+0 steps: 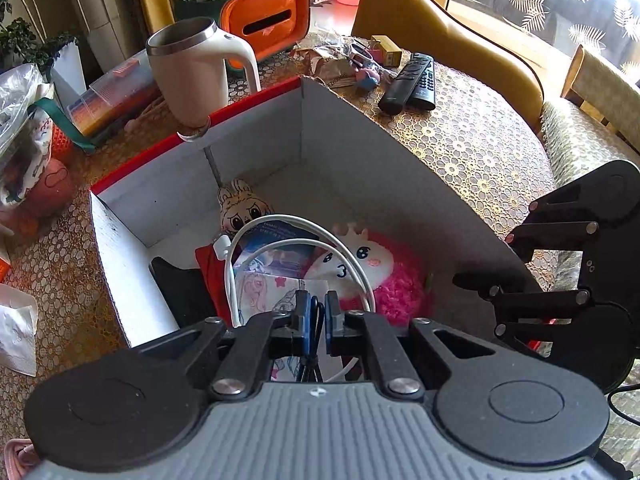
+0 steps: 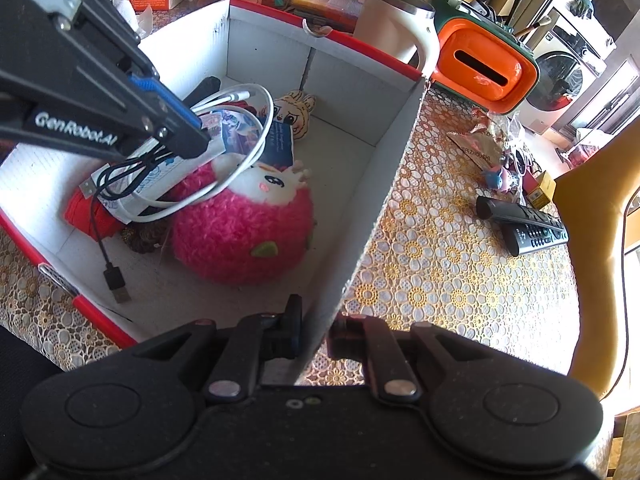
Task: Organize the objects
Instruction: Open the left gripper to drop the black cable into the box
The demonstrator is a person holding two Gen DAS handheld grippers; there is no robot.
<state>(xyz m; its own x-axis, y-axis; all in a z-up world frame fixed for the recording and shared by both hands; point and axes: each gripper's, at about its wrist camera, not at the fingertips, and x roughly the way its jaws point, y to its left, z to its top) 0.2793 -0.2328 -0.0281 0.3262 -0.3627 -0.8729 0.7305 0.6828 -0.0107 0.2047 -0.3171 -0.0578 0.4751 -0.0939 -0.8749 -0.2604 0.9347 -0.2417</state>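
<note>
A white cardboard box with a red rim (image 1: 256, 168) (image 2: 360, 92) stands open on the lace-covered table. Inside lie a pink plush ball with a face (image 1: 396, 280) (image 2: 240, 232), a rabbit-eared doll (image 1: 244, 208) (image 2: 296, 114), a coiled white cable (image 1: 304, 224) (image 2: 264, 128) and printed cards. My left gripper (image 1: 316, 312) (image 2: 196, 140) reaches down into the box, shut on a black USB cable (image 1: 316, 320) (image 2: 100, 216), whose plug ends hang to the box floor. My right gripper (image 2: 314, 332) (image 1: 484, 276) is shut on the box's near side wall.
A beige mug (image 1: 192, 68) and an orange tissue holder (image 1: 268, 12) stand behind the box. Two black remotes (image 1: 412, 80) (image 2: 524, 220) and small clutter lie on the table beyond the box's right wall. A yellow chair (image 1: 460, 32) borders the table's far edge.
</note>
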